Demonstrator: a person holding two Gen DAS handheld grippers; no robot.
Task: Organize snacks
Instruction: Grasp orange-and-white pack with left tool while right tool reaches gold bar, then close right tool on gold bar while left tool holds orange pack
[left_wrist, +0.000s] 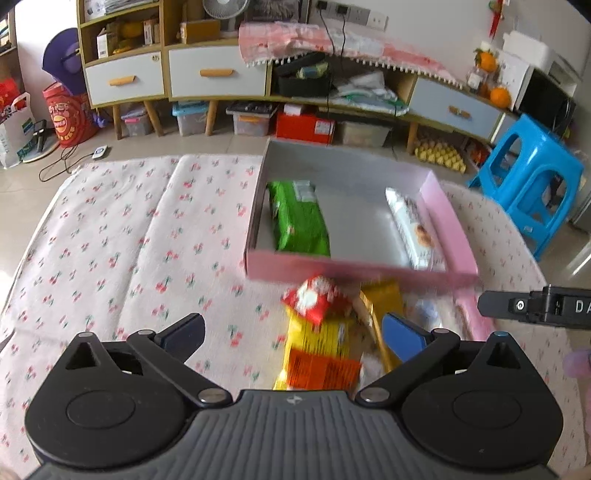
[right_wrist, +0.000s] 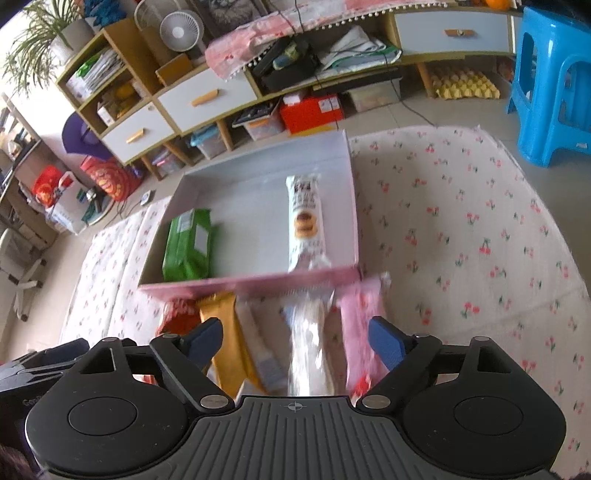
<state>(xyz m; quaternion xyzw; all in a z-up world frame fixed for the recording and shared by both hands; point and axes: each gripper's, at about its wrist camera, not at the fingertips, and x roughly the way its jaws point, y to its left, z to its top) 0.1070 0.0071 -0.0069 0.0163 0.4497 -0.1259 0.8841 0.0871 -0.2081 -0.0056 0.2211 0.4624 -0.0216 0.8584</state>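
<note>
Snack packets (left_wrist: 317, 332), a loose overlapping heap just in front of the shallow pink cardboard box (left_wrist: 354, 267), could snag together or slide away if either released, empty gripper, left (left_wrist: 293, 334) or right (right_wrist: 295, 341), clamps across two wrappers.

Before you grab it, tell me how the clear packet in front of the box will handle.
The clear packet looks like thin glossy film, so probably slippery and crinkly. It is long and narrow, so it may sag if gripped at one end. Its contents are blurred; they could be fragile, so squeeze gently.
</note>
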